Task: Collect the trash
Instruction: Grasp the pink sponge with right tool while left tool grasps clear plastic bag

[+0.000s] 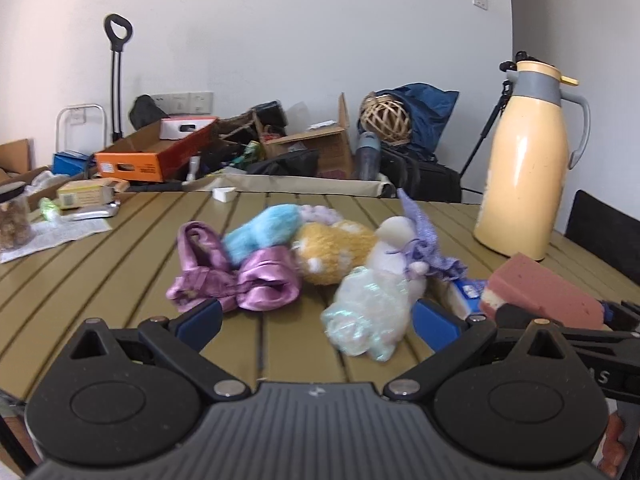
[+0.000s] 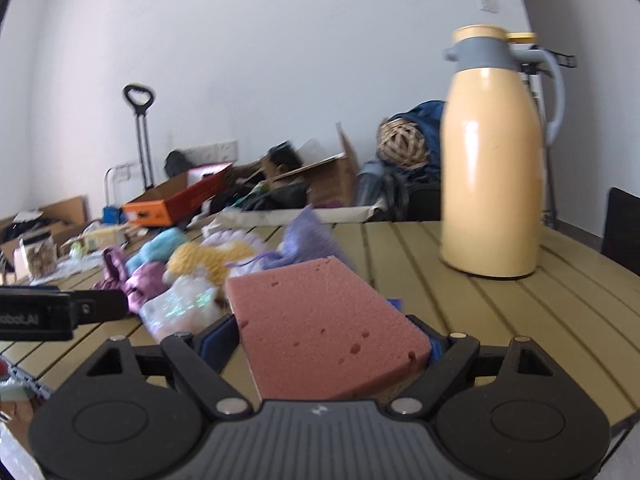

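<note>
one pink sponge (image 2: 320,328), one cream thermos jug (image 1: 524,168), one jar (image 1: 14,216)

Slatted olive table (image 1: 120,264): central heap of plush toys (image 1: 320,256) and satin cloth (image 1: 240,280); cream jug (image 1: 524,168) upright at right; jar (image 1: 14,216) on paper (image 1: 56,236), left edge.

We carry black grippers, left (image 1: 316,322) and right (image 2: 334,340), with blue pads (image 1: 202,318), ribbed grey bases and silver pivot screws.
</note>
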